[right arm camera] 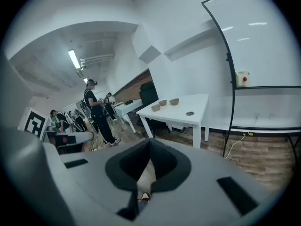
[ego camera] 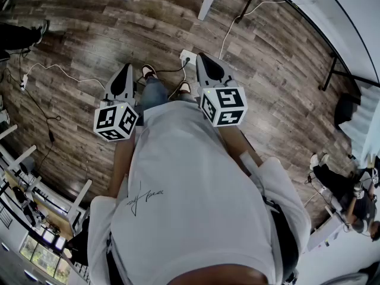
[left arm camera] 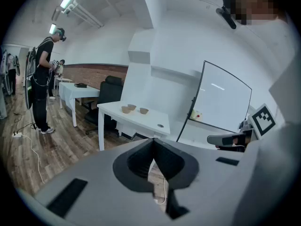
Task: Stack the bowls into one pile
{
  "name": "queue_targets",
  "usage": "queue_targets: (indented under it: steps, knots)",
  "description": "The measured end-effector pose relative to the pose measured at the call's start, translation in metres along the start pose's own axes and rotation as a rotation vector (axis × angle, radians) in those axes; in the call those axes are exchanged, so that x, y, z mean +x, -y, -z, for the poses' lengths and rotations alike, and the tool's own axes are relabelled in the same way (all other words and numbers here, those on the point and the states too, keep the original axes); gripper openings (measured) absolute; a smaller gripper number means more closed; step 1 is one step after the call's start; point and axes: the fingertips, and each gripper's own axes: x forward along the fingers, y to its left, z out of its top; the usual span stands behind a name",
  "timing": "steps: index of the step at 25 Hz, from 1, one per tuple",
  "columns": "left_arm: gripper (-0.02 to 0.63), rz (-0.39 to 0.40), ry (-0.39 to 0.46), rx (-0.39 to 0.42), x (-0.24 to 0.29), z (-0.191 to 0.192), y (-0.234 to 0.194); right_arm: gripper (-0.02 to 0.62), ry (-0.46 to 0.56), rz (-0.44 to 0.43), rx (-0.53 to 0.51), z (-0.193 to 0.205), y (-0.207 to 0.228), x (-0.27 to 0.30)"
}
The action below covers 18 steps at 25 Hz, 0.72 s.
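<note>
Sitting unstacked on a table (left arm camera: 151, 119) are three tan bowls (left arm camera: 126, 109); left gripper (left arm camera: 153, 141), right gripper (right arm camera: 149, 144) closed.

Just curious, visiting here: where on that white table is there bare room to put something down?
The end of the white table toward the whiteboard is bare, apart from a small round hole. It is crowded at the end by the black chair, where three bowls sit close together.

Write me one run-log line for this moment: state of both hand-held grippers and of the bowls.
stacking: not started | left hand-held gripper: shut, empty | right hand-held gripper: shut, empty | bowls: three, unstacked, on white table
</note>
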Motion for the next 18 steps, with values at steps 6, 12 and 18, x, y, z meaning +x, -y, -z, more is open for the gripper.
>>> queue_targets:
  steps: [6, 12, 18]
  knots:
    - [0.008, -0.007, 0.000, 0.006, 0.000, -0.004, -0.027, 0.009, 0.001, 0.023, -0.031, -0.004, -0.005, 0.016]
    - [0.008, 0.016, -0.003, 0.003, 0.012, -0.016, -0.065, 0.009, -0.011, 0.064, -0.022, -0.012, -0.017, 0.034]
    - [0.008, 0.046, 0.009, 0.001, 0.036, -0.043, -0.100, 0.009, 0.010, 0.099, 0.037, -0.034, -0.026, 0.065]
